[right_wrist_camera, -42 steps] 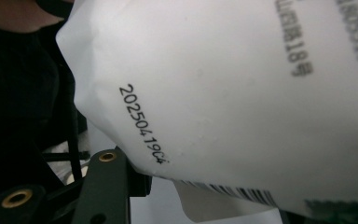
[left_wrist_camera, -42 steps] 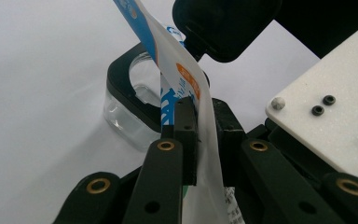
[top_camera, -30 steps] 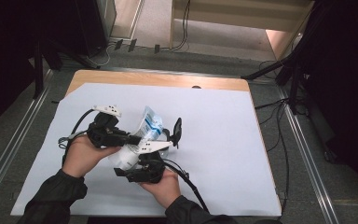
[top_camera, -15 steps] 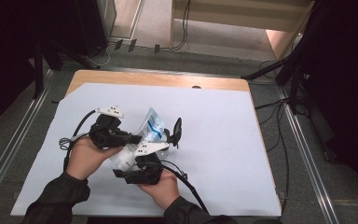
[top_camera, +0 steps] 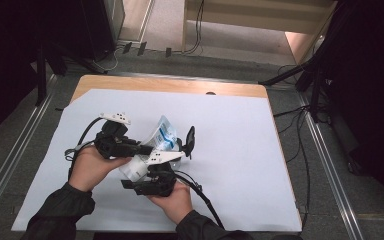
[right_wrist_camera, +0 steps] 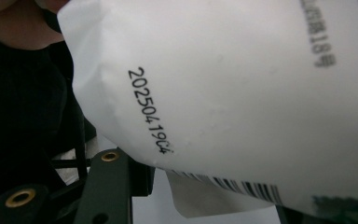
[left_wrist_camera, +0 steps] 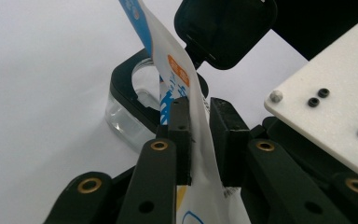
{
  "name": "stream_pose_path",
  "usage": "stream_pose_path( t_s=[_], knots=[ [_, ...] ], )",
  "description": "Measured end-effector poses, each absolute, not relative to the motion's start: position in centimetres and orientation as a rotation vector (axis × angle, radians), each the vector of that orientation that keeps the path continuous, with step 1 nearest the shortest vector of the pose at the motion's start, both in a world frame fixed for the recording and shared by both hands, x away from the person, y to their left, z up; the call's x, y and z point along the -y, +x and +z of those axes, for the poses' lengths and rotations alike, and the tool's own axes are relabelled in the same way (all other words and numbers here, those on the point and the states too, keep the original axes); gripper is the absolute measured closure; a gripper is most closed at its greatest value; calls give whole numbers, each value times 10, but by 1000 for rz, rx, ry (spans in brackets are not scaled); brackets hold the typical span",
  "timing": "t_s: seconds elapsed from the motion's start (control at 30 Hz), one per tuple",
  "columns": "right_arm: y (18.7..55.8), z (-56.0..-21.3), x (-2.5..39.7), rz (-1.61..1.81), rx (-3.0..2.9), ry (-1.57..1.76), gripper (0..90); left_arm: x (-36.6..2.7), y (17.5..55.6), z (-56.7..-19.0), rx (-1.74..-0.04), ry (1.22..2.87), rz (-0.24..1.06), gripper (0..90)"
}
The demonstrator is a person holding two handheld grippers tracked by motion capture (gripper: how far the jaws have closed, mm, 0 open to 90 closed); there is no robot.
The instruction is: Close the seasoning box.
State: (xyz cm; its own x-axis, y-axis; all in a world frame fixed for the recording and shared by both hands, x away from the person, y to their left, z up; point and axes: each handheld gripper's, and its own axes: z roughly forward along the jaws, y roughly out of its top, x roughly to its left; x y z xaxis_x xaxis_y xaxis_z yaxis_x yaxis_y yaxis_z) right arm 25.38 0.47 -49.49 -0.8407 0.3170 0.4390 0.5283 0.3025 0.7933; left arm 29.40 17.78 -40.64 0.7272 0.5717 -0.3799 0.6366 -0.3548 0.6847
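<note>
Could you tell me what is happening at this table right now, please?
A person holds a gripper in each hand over a table covered with white paper and is handling a white and blue pouch. The left gripper is shut on the pouch, its jaws pinching the film. Just beyond it sits a clear container with a black rim and a raised black flip lid. The right gripper is close under the pouch, whose printed back fills its view; its grip cannot be told.

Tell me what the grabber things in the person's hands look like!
Each tool is black. The left tool has flat black jaws with brass-coloured rivets, a white plate on top and a black cable. The right tool has a white plate too, dotted with small screws. The sleeves are dark.
</note>
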Motion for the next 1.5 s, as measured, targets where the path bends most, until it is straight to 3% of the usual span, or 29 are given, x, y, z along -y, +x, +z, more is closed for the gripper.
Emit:
stream_pose_path(
  t_s=[0.3,0.67,1.5],
  knots=[
    [255,-494,-3,-1577,2357,-781,543,-183,293,-400,-918,2059,-88,774],
    [255,-495,-5,-1559,2381,-760,534,-180,290,-399,-927,2096,-37,892],
    [255,-494,-6,-1562,2407,-792,565,-176,288,-397,-931,2077,5,883]
  ],
)
